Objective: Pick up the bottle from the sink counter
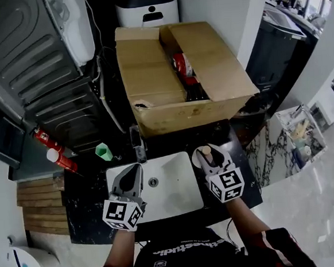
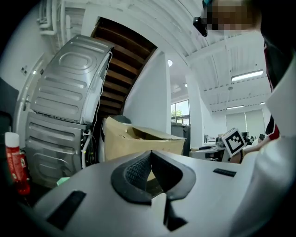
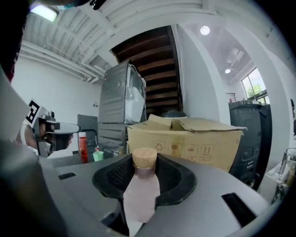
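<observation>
most of bottle (image 1: 203, 151) behind right tongs (image 1: 210, 155)

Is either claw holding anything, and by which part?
The right gripper holds a pinkish bottle with a wooden cap, gripped at the upper body just below the cap. The left gripper holds nothing; its jaws are together.

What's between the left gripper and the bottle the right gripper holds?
The white sink basin with its drain lies between them, as the head view shows.
</observation>
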{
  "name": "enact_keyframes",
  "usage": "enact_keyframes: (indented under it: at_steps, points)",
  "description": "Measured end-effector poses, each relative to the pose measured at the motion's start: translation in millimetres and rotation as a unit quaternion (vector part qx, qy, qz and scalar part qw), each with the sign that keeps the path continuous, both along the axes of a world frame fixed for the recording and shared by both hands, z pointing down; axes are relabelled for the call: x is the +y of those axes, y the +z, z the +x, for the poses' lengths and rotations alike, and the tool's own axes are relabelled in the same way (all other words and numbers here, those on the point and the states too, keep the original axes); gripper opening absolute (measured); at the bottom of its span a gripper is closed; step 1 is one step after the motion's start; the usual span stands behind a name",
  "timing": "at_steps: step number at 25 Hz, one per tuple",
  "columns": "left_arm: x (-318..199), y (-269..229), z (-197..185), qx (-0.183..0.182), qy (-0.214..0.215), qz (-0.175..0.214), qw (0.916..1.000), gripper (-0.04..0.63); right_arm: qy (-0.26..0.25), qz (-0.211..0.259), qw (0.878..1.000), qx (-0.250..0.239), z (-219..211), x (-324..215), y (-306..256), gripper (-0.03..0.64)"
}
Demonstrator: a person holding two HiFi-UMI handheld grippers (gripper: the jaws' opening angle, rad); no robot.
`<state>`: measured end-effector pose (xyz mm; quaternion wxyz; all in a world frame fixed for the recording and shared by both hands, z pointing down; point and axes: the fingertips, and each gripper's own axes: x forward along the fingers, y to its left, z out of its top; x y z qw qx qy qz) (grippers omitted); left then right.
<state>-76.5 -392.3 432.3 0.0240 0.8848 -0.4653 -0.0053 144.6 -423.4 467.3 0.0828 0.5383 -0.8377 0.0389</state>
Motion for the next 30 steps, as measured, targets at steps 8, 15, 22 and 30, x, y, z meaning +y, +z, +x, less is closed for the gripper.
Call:
enact_keyframes:
  at_steps: [8,15,22,30]
  points:
    - [36.1,-13.2,-45.8,-0.008,-0.015,-0.003,0.9998,0.014,-0.101,0.01,0.994,-0.028,-100.0,73.4,-66.0,0.166]
    - [58.3,-13.8,-59.7,-0.012,-0.023,0.008,0.9996,0.014,-0.141,0.025,0.99,-0.016,-140.1,96.0,-77.6,0.166]
    - [68.0,-22.5,-71.0,-0.007,-0.035,0.023,0.9991,0.014,-0.148,0.025,0.989,-0.013,-153.8,103.3,-71.2,0.166]
    - [73.3,-21.1,-79.2,-0.017,-0.041,0.026,0.9987,0.014,-0.152,0.033,0.988,-0.019,-162.9,105.9,-75.1,0.166]
